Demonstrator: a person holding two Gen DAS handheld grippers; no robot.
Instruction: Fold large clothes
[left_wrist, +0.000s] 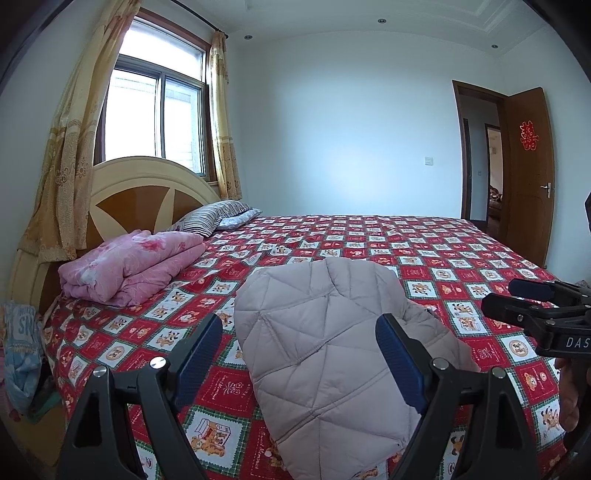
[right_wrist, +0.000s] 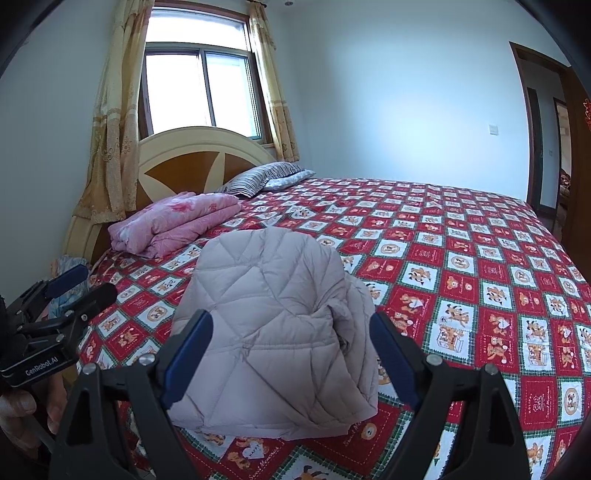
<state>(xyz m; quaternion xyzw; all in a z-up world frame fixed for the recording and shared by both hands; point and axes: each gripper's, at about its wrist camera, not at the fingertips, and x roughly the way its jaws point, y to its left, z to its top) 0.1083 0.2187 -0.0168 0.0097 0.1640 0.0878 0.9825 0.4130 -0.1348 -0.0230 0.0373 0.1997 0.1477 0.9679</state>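
Right wrist: folded jacket (right_wrist: 273, 325) on bed (right_wrist: 461, 236)

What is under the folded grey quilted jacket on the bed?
The quilted jacket lies directly on the red checked bedspread, which shows all around it. Whatever sits beneath the jacket's folded layers, sleeves included, is covered and cannot be seen.

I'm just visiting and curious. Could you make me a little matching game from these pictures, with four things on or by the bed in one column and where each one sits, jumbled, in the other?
Things:
1. quilted jacket
2. pink blanket
3. striped pillow
4. curtain

Places:
A. hanging beside the window, behind the headboard
B. folded, on the bedspread near the headboard's near corner
C. at the head of the bed, farther along than the pink bundle
D. folded on the bedspread, straight ahead of both open grippers

Pairs: 1-D, 2-B, 3-C, 4-A
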